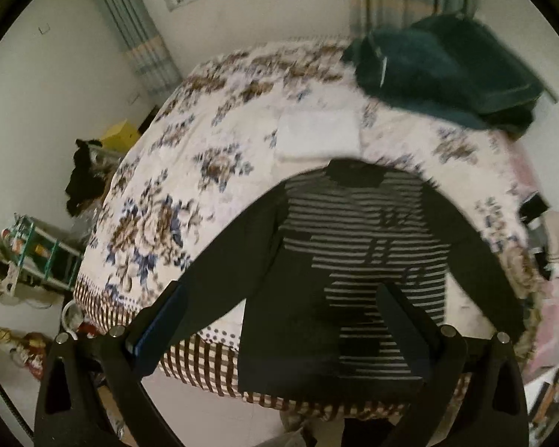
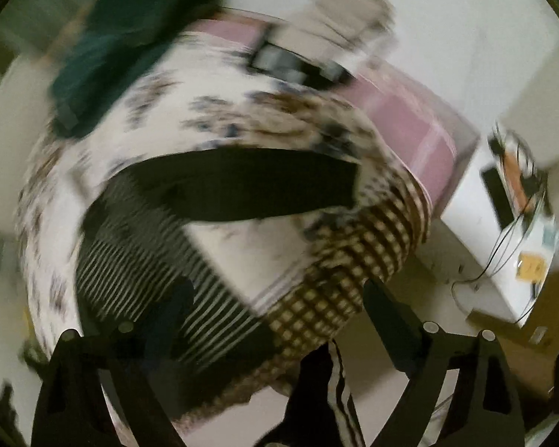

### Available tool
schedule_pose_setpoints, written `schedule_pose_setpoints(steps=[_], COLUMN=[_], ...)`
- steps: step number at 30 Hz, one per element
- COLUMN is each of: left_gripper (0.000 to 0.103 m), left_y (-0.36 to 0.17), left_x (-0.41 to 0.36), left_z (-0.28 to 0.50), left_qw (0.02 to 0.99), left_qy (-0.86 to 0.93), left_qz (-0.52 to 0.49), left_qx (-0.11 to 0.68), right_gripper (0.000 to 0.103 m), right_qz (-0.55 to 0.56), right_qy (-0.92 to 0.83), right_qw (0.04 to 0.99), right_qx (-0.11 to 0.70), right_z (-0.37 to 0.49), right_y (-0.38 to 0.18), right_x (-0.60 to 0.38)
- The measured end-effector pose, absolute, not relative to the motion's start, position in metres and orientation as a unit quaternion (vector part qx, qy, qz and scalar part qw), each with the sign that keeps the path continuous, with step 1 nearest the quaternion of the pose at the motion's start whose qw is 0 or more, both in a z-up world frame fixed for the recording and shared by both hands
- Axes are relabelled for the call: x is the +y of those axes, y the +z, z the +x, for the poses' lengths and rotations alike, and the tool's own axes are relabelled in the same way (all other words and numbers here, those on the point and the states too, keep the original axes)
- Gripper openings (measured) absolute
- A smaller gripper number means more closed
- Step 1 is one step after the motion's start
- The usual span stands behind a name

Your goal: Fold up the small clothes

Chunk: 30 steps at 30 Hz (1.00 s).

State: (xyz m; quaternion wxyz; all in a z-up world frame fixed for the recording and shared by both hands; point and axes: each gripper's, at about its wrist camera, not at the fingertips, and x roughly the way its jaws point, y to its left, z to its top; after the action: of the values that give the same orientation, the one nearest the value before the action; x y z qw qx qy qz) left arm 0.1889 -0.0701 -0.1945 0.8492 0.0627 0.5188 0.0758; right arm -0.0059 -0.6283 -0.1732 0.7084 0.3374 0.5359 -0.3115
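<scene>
A small black sweater with grey stripes (image 1: 369, 238) lies spread flat, both black sleeves out, on a floral bedspread (image 1: 205, 156). Its hem hangs near the bed's front edge. My left gripper (image 1: 283, 320) is open and empty, hovering above the hem and the left sleeve. In the blurred right wrist view the same sweater (image 2: 138, 260) lies at the lower left with one black sleeve (image 2: 249, 186) stretched right. My right gripper (image 2: 279, 316) is open and empty above the bed's front corner.
A folded white garment (image 1: 316, 134) lies beyond the sweater's collar. A dark green blanket pile (image 1: 447, 70) sits at the far right of the bed. Shelves and clutter (image 1: 37, 257) stand left of the bed. A white cabinet with cables (image 2: 510, 231) stands to the right.
</scene>
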Motion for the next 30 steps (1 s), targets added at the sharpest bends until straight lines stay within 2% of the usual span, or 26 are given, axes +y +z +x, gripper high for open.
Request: schedule_pose_setpoints(steps=[6,13,14,16,17,18,19,20,26,30], left_gripper=[0.103,0.103,0.103,0.103,0.103,0.103,0.103,0.103,0.103,0.103], left_y=[-0.297,-0.419,-0.434,-0.452,-0.461,-0.468,-0.474,-0.48,-0.491,-0.492], left_x=[-0.101,-0.135,-0.141,-0.151,-0.156,-0.162,-0.165,-0.171,-0.196,-0.208], left_z=[0.224,0.264,0.269,0.275,0.277,0.281,0.282,0.285,0.286,0.289], left_qw=[0.819,0.78,0.776,0.771,0.77,0.77,0.77,0.769,0.779,0.782], left_qy=[0.103,0.108,0.107,0.104,0.101,0.096,0.091,0.085,0.048,0.032], left_qz=[0.108,0.141,0.143,0.145,0.143,0.141,0.141,0.141,0.137,0.127], left_qx=[0.554,0.6,0.605,0.611,0.613,0.615,0.616,0.617,0.61,0.609], right_gripper=[0.093,0.093,0.09,0.076,0.056,0.029,0.013,0.008,0.007,0.007], right_qz=[0.42,0.445,0.456,0.468,0.46,0.454,0.448,0.447,0.42,0.398], right_qy=[-0.355,-0.366,-0.368,-0.366,-0.366,-0.365,-0.359,-0.346,-0.335,-0.338], right_qw=[0.638,0.611,0.608,0.617,0.627,0.637,0.647,0.656,0.708,0.725], right_qx=[0.538,0.542,0.536,0.516,0.51,0.505,0.502,0.5,0.458,0.449], right_z=[-0.014,0.009,0.011,0.016,0.018,0.02,0.021,0.022,0.011,0.038], right_y=[-0.338,-0.469,-0.481,-0.494,-0.496,-0.495,-0.494,-0.491,-0.441,-0.407], right_x=[-0.753,-0.803,-0.807,-0.812,-0.812,-0.811,-0.81,-0.811,-0.843,-0.862])
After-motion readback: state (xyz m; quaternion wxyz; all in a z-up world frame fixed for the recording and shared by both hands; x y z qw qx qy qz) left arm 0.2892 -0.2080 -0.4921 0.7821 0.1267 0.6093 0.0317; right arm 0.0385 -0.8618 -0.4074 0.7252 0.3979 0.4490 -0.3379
